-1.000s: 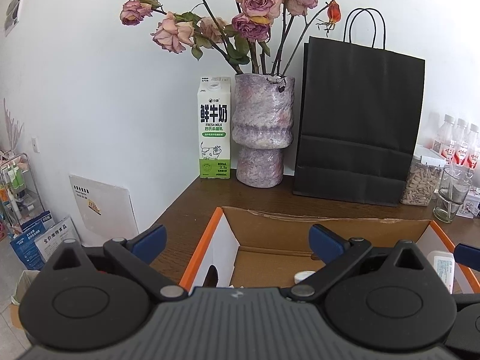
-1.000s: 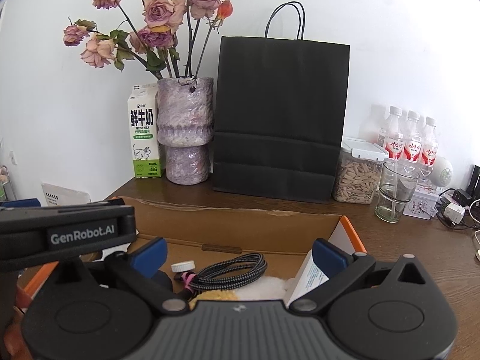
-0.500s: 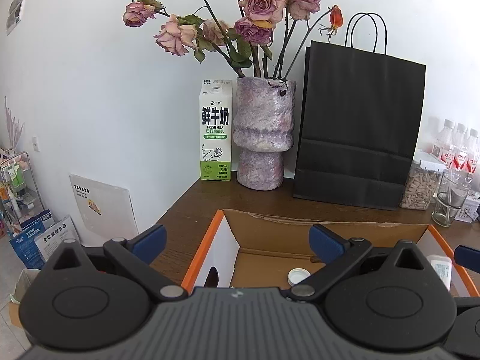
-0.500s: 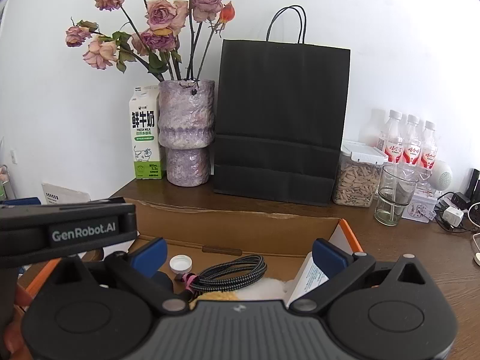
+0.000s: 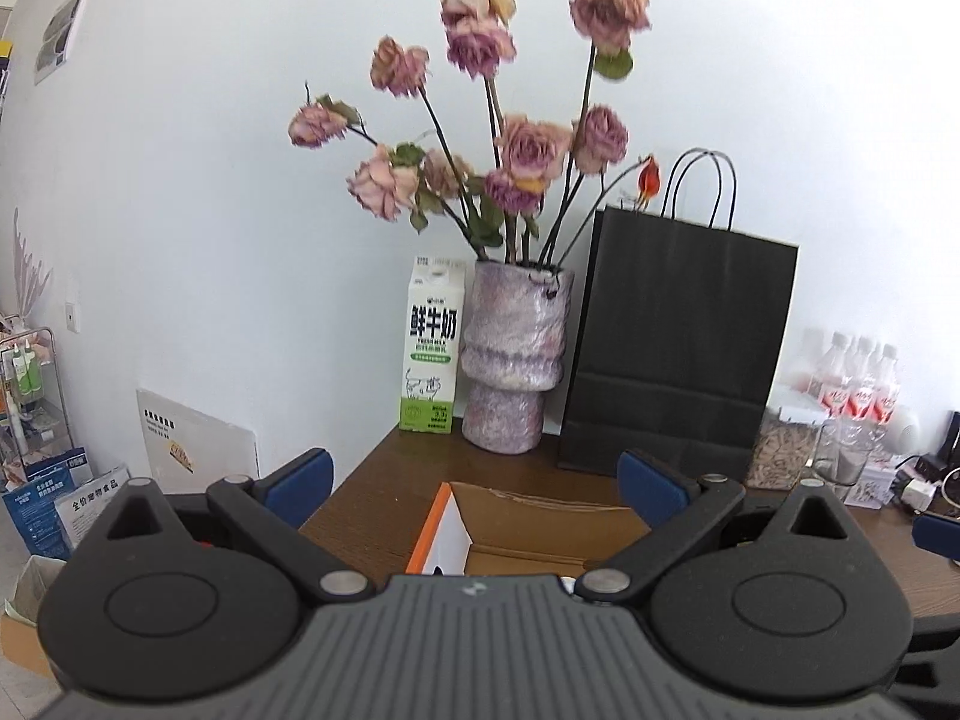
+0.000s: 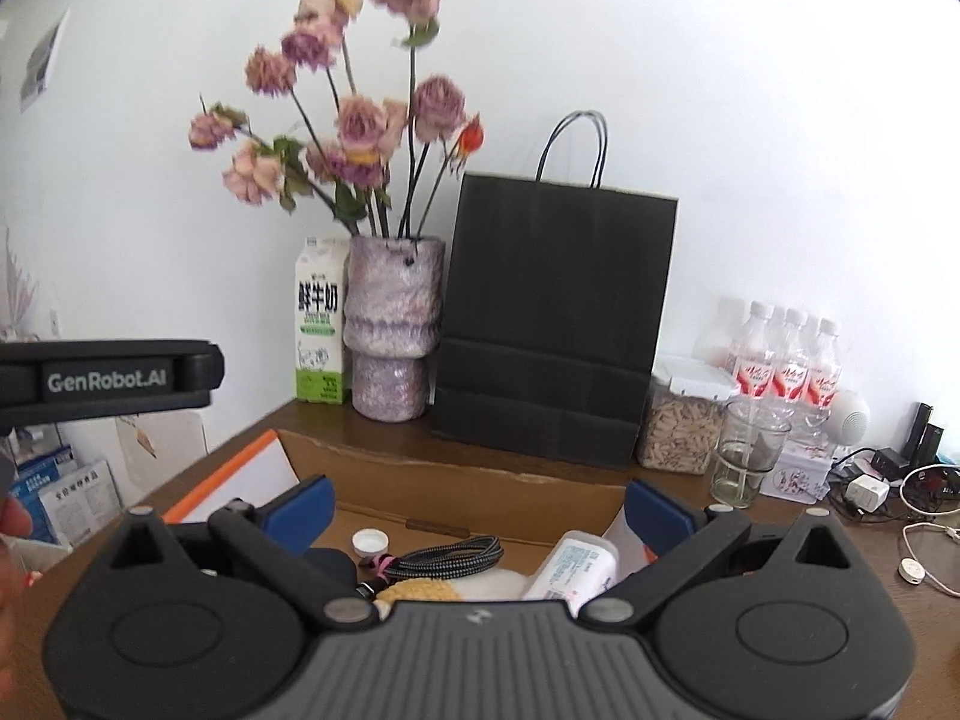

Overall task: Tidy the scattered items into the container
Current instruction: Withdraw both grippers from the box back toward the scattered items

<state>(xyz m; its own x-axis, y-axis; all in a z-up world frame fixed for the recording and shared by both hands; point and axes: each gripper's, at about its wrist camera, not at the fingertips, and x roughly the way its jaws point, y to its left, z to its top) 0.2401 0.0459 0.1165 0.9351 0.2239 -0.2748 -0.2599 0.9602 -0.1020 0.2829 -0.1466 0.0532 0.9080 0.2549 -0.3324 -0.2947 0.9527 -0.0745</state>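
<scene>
At left of the right-wrist frame a black bar read "GenRobot.AI" (image 6: 105,382), the milk carton (image 6: 318,324) said "FRESH MILK", and at lower centre the orange-edged cardboard box (image 6: 480,483) held a white cap (image 6: 370,540), braided cable (image 6: 447,558) and white bottle (image 6: 573,564), both grippers (image 5: 474,483) (image 6: 478,510) spread wide, empty.

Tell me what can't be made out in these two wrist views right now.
- Left wrist: the cardboard box interior, hidden behind the left claw body.
- Right wrist: the box's near half and part of the white bottle, covered by the right claw.
- Both views: flowers motion-blurred.
- Bottle label print: too small.
</scene>
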